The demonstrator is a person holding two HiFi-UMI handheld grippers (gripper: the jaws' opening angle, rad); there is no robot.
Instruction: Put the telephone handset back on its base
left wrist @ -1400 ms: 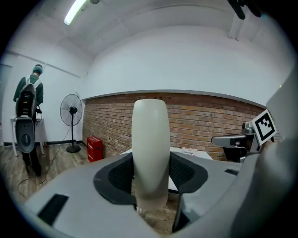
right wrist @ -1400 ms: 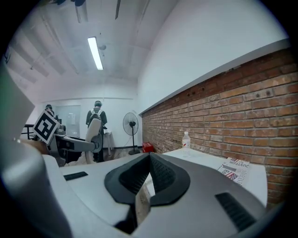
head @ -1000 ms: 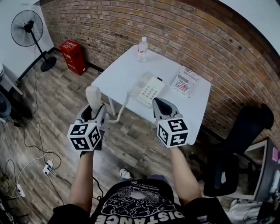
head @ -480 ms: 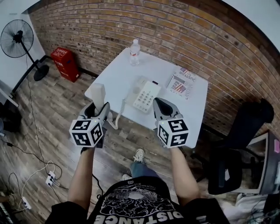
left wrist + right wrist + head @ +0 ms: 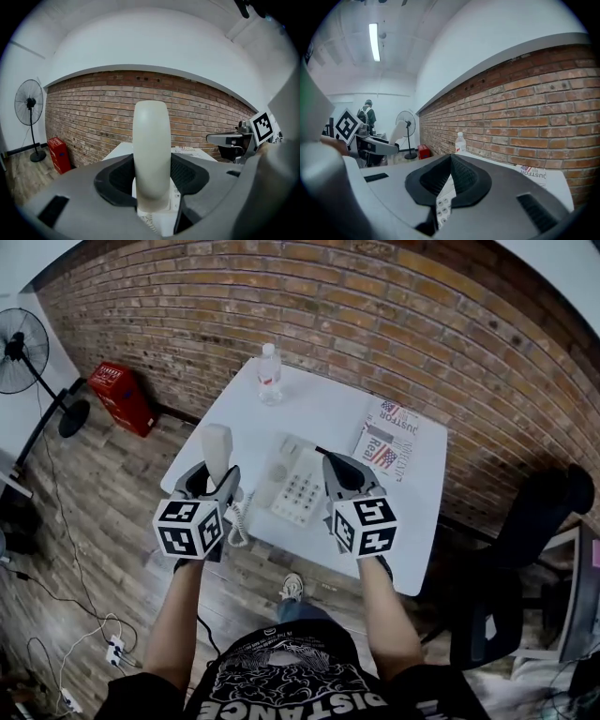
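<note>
Left of the telephone base (image 5: 292, 486), my left gripper (image 5: 216, 479) is carried on a bare forearm stretched forward, marker cube toward me and jaws pointing away. The jaws are clamped on the telephone handset (image 5: 217, 448), which stands upright, clear of the base and not on its cradle. In the left gripper view the handset (image 5: 151, 150) rises as a pale column between the dark pads of the left gripper (image 5: 152, 174).

Just right of the base, my right gripper (image 5: 339, 470) is held level with the left, on a forearm stretched the same way. The right gripper view shows its jaws drawn together on nothing; the keypad shows through the sliver below the pads of the right gripper (image 5: 449, 180).

The base rests on a white table (image 5: 319, 413). Beyond the base and to its left stands a water bottle (image 5: 269, 373); a printed sheet (image 5: 386, 448) lies beyond it to the right. A coiled cord (image 5: 236, 517) hangs at the base's near left.

The handset's lower end is buried in the left jaws, so I cannot see where the cord joins it. The left gripper covers the base's left edge. A distant person (image 5: 365, 115) is too small to make out.
</note>
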